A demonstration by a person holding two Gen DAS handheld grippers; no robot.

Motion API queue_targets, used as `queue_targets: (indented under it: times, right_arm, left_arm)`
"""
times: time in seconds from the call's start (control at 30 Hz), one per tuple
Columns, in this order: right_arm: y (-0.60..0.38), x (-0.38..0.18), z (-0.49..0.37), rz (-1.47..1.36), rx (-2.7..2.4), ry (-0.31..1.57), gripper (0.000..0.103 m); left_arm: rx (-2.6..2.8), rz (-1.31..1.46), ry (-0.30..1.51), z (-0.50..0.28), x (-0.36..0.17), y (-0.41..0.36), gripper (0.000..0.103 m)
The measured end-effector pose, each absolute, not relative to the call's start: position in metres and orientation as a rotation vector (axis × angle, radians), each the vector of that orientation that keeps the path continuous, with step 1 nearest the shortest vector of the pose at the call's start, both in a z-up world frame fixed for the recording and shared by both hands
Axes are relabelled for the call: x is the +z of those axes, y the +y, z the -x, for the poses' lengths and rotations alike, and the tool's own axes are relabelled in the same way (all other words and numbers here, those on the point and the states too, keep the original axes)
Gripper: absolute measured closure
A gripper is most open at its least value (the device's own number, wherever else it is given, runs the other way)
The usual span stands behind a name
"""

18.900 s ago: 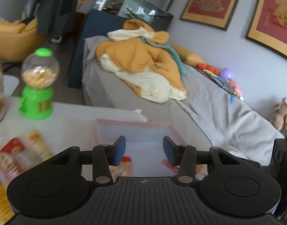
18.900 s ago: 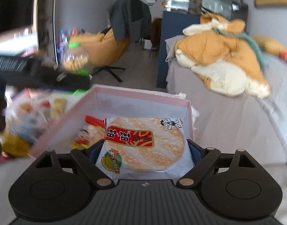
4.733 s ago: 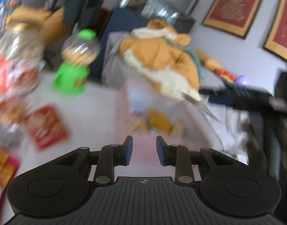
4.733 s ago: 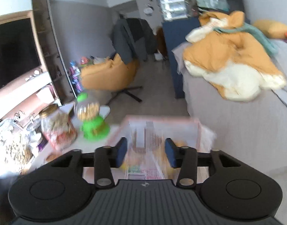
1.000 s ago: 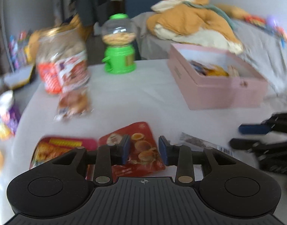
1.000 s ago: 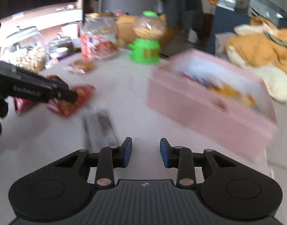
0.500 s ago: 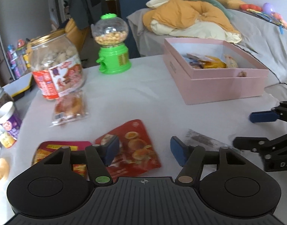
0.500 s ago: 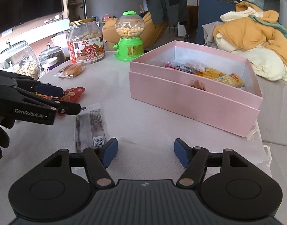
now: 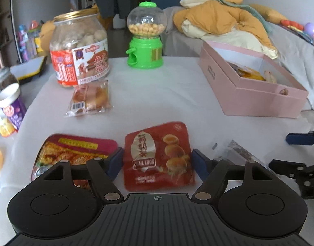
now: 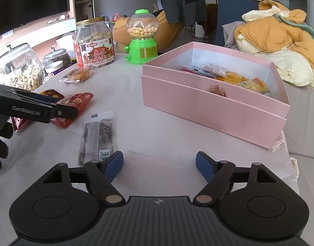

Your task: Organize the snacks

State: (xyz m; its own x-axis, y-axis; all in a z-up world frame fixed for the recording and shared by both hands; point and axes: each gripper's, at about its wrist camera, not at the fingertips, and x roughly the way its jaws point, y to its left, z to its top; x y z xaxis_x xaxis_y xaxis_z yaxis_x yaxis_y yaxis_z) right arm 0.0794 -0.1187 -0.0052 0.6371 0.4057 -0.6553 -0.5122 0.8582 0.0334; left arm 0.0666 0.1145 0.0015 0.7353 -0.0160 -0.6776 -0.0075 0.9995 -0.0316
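- Both tongs had spread since a second before and were opening further; left tongs [image 9: 157, 162] straddled the red pouch [image 9: 158, 155], not pinching.
- Pouch's long axis ran along the left tongs, top pointing away; label read "QUAIL EGGS".
- Right tongs [image 10: 159, 164] were empty, a clear wrapper [image 10: 98, 137] lying lengthwise just left.

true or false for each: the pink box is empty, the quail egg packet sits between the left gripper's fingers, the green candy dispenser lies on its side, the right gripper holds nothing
1. The pink box is empty. False: it holds several snack packets.
2. The red quail egg packet lies between the fingers of the left gripper. True; its jaws are opening, not clamped.
3. The green candy dispenser lies on its side. False: it stands upright.
4. The right gripper holds nothing. True; its jaws are opening over bare tablecloth.
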Motion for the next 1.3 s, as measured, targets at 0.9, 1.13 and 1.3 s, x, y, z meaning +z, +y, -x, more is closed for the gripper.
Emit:
queue_targets:
  times: [0.9, 1.13, 1.3]
  right_arm:
    - [-0.088, 0.013, -0.075, 0.184, 0.549, 0.807, 0.011]
    - [-0.039, 0.017, -0.099, 0.161, 0.553, 0.877, 0.033]
    - [-0.029, 0.012, -0.103, 0.226, 0.53, 0.889, 0.034]
  left_arm:
    - [-0.017, 0.066, 0.637, 0.008, -0.008, 0.1, 0.026]
    - [-0.029, 0.102, 0.629, 0.009, -0.008, 0.105, 0.026]
    - [-0.032, 0.111, 0.627, 0.01, -0.008, 0.106, 0.026]
